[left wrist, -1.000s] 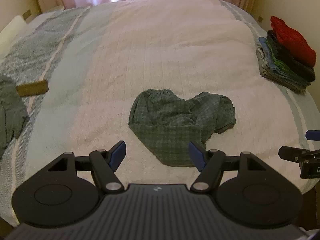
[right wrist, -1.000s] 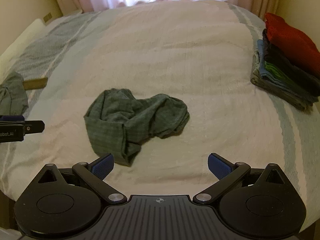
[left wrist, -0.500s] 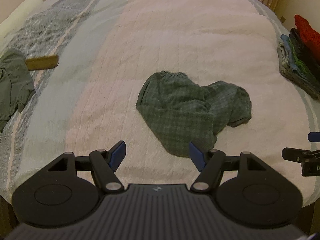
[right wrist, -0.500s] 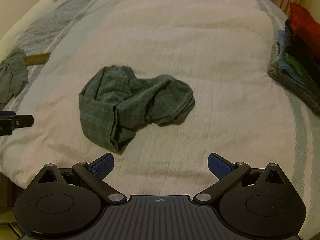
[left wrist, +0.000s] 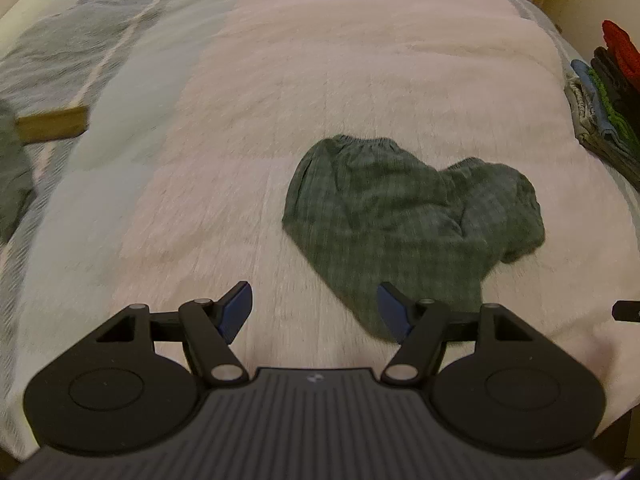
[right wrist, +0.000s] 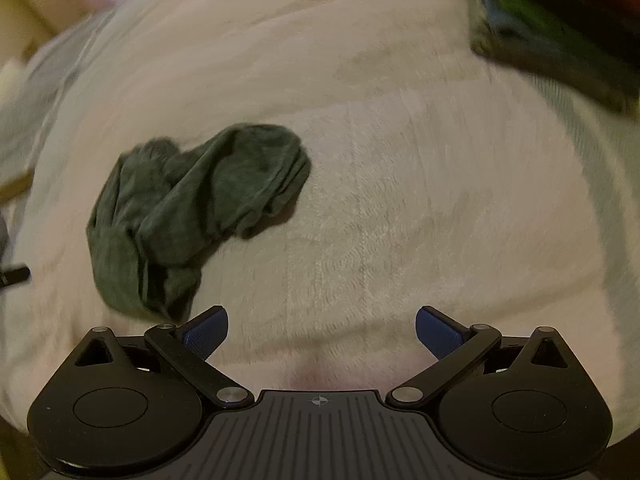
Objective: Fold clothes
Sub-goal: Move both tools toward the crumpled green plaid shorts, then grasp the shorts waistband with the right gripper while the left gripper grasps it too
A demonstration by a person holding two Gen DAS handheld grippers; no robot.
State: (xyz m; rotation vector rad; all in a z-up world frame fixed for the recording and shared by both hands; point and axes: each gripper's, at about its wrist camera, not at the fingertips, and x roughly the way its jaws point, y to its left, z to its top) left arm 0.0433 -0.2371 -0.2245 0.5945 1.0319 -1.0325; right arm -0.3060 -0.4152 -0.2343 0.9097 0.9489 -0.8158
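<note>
Your left gripper (left wrist: 314, 306) has its fingers (left wrist: 236, 306) spread wide with nothing between them; the right-hand blue pad sits over the near tip of the green plaid shorts (left wrist: 404, 220), though you cannot tell from this view whether it touches the cloth. Your right gripper (right wrist: 322, 330) is spread wider still and holds nothing, its fingers (right wrist: 206, 330) hanging over bare blanket just past the shorts' near corner.

No container is in view. The shorts lie crumpled on the pale fleece blanket (left wrist: 360, 80) that covers the bed, roughly at its middle. Seen from the left wrist, the gathered waistband lies on the far side of the shorts, one leg tapers toward you, and the other leg bunches off to the right.

Right of the shorts, at the bed's edge, sits a stack of folded clothes (left wrist: 608, 108) with a red piece on top. Left of them lies another grey-green garment (left wrist: 12, 176), beside a tan block (left wrist: 52, 124).
</note>
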